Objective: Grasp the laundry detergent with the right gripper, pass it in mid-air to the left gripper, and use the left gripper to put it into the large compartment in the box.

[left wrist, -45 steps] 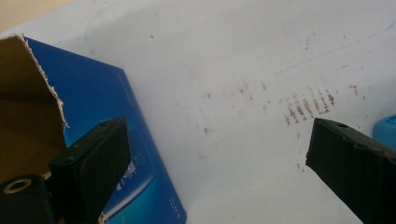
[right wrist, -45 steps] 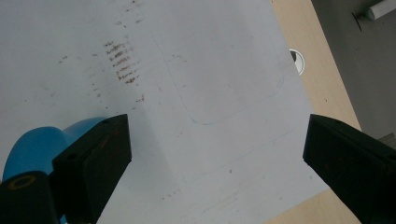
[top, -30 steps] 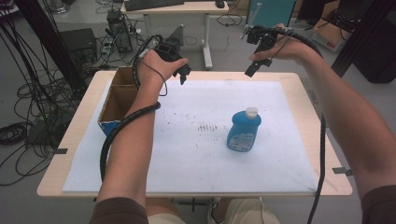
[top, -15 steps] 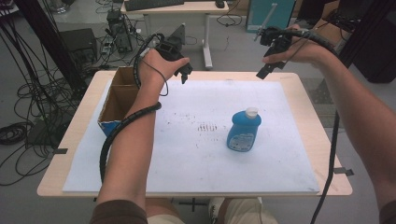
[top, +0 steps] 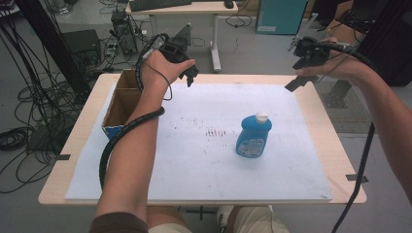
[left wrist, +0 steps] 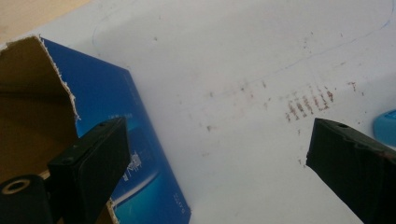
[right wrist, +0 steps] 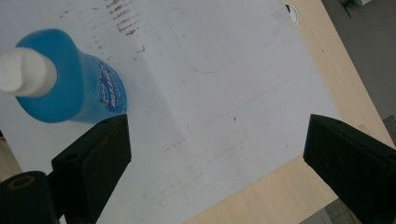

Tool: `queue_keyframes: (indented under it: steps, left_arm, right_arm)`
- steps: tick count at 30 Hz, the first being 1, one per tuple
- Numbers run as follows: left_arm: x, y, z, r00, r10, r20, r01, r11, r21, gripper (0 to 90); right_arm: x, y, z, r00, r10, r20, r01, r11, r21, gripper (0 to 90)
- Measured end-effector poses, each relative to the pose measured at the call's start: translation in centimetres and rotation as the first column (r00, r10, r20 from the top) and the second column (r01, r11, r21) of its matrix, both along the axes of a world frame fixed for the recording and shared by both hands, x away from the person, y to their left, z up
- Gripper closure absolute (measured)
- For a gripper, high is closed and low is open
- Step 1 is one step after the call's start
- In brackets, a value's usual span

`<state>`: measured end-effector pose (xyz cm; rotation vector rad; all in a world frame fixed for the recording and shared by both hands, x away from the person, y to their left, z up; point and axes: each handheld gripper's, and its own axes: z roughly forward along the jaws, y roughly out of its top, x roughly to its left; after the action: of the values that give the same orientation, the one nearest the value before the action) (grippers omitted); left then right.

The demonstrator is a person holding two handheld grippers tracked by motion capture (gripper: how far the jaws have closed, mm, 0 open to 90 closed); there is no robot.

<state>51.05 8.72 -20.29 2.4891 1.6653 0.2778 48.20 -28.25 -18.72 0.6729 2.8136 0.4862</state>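
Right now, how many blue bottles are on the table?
1. The blue bottle stands upright on the white sheet, right of the middle. The cardboard box could hide more.

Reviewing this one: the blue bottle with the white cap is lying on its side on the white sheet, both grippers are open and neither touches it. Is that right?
Not quite. The blue bottle stands upright on the white sheet, cap on top, as the high view shows. The rest holds: the left gripper and the right gripper are open, and neither touches it.
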Motion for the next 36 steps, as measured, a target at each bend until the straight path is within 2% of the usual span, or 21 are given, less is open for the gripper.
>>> queue_keyframes:
  steps: [5,7,13,15,18,19,20,22,26,32,33,36]
  left_arm:
    - [-0.1,0.1,0.0,1.0,-0.005,0.007,0.005,1.0,0.0,6.6]
    - [-0.1,0.0,0.0,0.9999,-0.012,0.005,0.012,0.9999,0.001,6.6]
    - [-0.1,-0.2,0.0,0.9998,-0.019,0.004,0.019,0.9998,0.001,6.6]
    - [0.0,-0.2,-0.1,0.9998,-0.018,0.006,0.018,0.9998,0.001,6.5]
    - [0.0,-0.2,-0.1,0.9997,-0.023,0.008,0.023,0.9997,0.002,6.5]
    - [0.0,-0.2,-0.2,0.9997,-0.023,0.006,0.023,0.9997,0.003,6.5]
    - [0.0,-0.2,-0.2,0.9997,-0.023,0.005,0.022,0.9997,0.002,6.5]
    - [0.0,-0.2,-0.3,0.9996,-0.027,0.004,0.027,0.9996,0.003,6.5]
    - [0.0,-0.2,-0.4,0.9996,-0.028,0.003,0.028,0.9996,0.002,6.5]
    - [0.0,-0.1,-0.4,0.9997,-0.024,0.006,0.024,0.9997,0.001,6.5]
    - [0.0,-0.2,-0.4,0.9997,-0.024,0.002,0.024,0.9997,0.0,6.5]
    - [0.0,-0.3,-0.3,0.9996,-0.029,0.007,0.029,0.9996,0.003,6.5]
  right_arm:
    - [-1.3,-2.0,-1.2,0.9999,-0.016,-0.001,0.016,0.999,0.036,7.3]
    - [-1.5,-2.3,-1.4,0.9998,-0.019,-0.002,0.019,0.999,0.038,7.3]
    - [-3.1,-3.2,-2.7,1.0,0.005,0.006,-0.006,0.998,0.063,7.1]
    - [-3.8,-3.6,-3.6,0.9998,0.014,0.013,-0.015,0.995,0.096,6.5]
    - [-4.4,-3.8,-4.2,0.9998,0.016,0.015,-0.018,0.993,0.117,6.5]
    - [-4.8,-3.9,-5.0,0.9996,0.022,0.017,-0.025,0.991,0.13,6.2]
    - [-4.8,-3.9,-5.0,0.9996,0.022,0.017,-0.025,0.991,0.13,6.2]
    - [-5.5,-4.0,-6.2,0.9998,0.02,0.009,-0.021,0.99,0.137,5.9]
    - [-6.0,-3.9,-7.2,0.9997,0.021,0.009,-0.022,0.988,0.154,5.8]
    - [-7.2,-3.6,-8.7,0.9984,0.04,0.039,-0.046,0.983,0.18,5.3]
    - [-7.5,-3.5,-9.1,0.9983,0.039,0.042,-0.047,0.979,0.2,5.3]
    - [-7.9,-3.4,-9.6,0.9979,0.038,0.052,-0.049,0.975,0.217,5.1]
